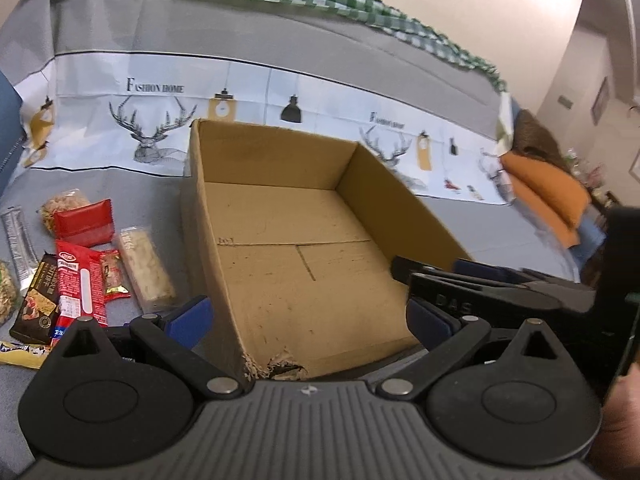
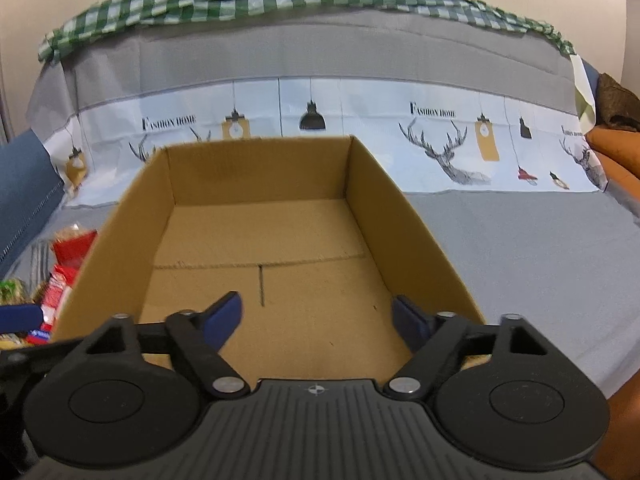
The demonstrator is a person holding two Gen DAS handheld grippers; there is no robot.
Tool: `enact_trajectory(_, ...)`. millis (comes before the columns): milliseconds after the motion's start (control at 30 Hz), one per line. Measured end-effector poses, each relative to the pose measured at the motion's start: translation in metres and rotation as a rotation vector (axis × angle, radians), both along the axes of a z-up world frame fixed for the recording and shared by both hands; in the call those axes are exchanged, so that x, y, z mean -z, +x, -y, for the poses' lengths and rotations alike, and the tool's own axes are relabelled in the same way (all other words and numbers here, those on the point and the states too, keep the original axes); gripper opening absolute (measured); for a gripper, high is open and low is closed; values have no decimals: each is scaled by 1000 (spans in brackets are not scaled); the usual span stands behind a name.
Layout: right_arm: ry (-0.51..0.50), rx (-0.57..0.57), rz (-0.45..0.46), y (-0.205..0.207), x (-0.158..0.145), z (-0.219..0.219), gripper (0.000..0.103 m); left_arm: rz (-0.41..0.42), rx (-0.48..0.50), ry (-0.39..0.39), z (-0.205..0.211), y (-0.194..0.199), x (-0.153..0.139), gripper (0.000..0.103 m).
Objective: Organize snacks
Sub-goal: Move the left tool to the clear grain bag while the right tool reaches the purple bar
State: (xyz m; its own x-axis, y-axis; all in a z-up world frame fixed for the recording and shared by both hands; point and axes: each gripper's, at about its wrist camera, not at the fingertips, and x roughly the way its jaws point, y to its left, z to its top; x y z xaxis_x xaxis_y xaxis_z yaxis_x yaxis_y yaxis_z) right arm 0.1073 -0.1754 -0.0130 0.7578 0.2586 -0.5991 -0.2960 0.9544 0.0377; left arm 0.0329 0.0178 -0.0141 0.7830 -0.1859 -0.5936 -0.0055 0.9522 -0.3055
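Sofa cover [image 2: 500, 240] in grey with deer and lamp prints fills the background, and on it sits the open-topped cardboard box [image 2: 260, 248], bare inside, one near corner chewed up. Right gripper [image 2: 318, 316] hangs over the box's near edge, blue pads spread apart, pinching nothing. Left gripper [image 1: 308, 314] is spread too, straddling the box's left wall without touching it. Only the left wrist view shows the snack packets [image 1: 84, 264] clearly: red wrappers, a pale bar, a dark chocolate packet, piled left of the box.
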Motion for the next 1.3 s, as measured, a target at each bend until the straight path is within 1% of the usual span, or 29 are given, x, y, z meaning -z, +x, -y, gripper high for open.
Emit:
enact_trajectory(33, 26, -7, 13, -2, -2, -2, 71, -3, 25, -19, -5, -1, -3, 98)
enact_trajectory(67, 40, -22, 26, -5, -5, -6, 65, -9, 54, -38, -12, -1, -5, 92)
enact_trajectory(100, 41, -37, 35, -8, -7, -8, 60, -16, 81, -54, -20, -2, -7, 82)
enact_trajectory(133, 45, -54, 42, -12, -8, -12, 58, -23, 105, -61, -30, -2, -8, 74)
enact_trajectory(167, 51, -69, 47, -15, -10, -15, 56, -25, 123, -57, -40, -3, -9, 58)
enact_trajectory(200, 52, -83, 50, -17, -11, -20, 53, -25, 128, -45, -50, -4, -9, 45)
enact_trajectory(233, 52, -97, 57, -21, -13, -25, 51, -27, 127, -29, -62, -6, -8, 39)
enact_trajectory(267, 57, -108, 67, -25, -15, -30, 49, -35, 121, -15, -76, -7, -5, 28)
enact_trajectory(300, 64, -127, 74, -29, -16, -36, 48, -45, 107, -5, -90, -7, -1, 24)
enact_trajectory(333, 74, -149, 80, -33, -18, -42, 46, -53, 82, -5, -106, -7, 3, 24)
enact_trajectory(367, 83, -173, 79, -37, -19, -50, 42, -57, 48, -27, -123, -8, 7, 24)
enact_trajectory(400, 89, -198, 75, -40, -19, -58, 39, -56, 2, -51, -140, -10, 12, 24)
enact_trajectory(467, 120, -253, 68, -47, -18, -75, 37, -49, -102, -65, -167, -14, 23, 24)
enact_trajectory(533, 118, -314, 64, -55, -14, -98, 37, -76, -255, -191, -199, -18, 42, 24)
enact_trajectory(600, 136, -365, 48, -65, -10, -117, 37, -86, -406, -280, -224, -24, 55, 25)
enact_trajectory(667, 144, -421, 5, -72, 0, -137, 37, -100, -505, -325, -239, -27, 60, 26)
enact_trajectory(733, 138, -461, -40, -75, 14, -155, 38, -143, -569, -334, -246, -25, 67, 34)
enact_trajectory(800, 132, -479, -107, -77, 28, -175, 38, -185, -603, -308, -248, -21, 71, 41)
enact_trajectory(833, 139, -473, -137, -76, 33, -181, 39, -200, -621, -282, -246, -18, 71, 46)
enact_trajectory(867, 151, -463, -169, -74, 39, -186, 41, -218, -643, -250, -244, -15, 71, 62)
enact_trajectory(900, 154, -453, -201, -72, 47, -188, 45, -232, -661, -225, -246, -13, 72, 71)
enact_trajectory(933, 147, -438, -225, -67, 55, -193, 45, -238, -682, -197, -246, -12, 74, 73)
enact_trajectory(1000, 143, -404, -286, -60, 67, -197, 47, -248, -721, -144, -246, -9, 78, 88)
enact_trajectory(1033, 143, -396, -314, -55, 76, -201, 49, -257, -741, -111, -245, -6, 79, 88)
enact_trajectory(1067, 141, -385, -340, -52, 82, -202, 54, -265, -753, -90, -244, -3, 81, 88)
enact_trajectory(1100, 134, -371, -364, -48, 89, -204, 58, -270, -757, -68, -243, 1, 83, 91)
enact_trajectory(1133, 131, -361, -378, -46, 94, -207, 60, -274, -751, -49, -241, 4, 85, 93)
enact_trajectory(1200, 127, -359, -382, -41, 104, -212, 68, -286, -732, 2, -238, 15, 91, 97)
enact_trajectory(1300, 97, -372, -381, -38, 106, -222, 71, -313, -713, 88, -233, 28, 99, 100)
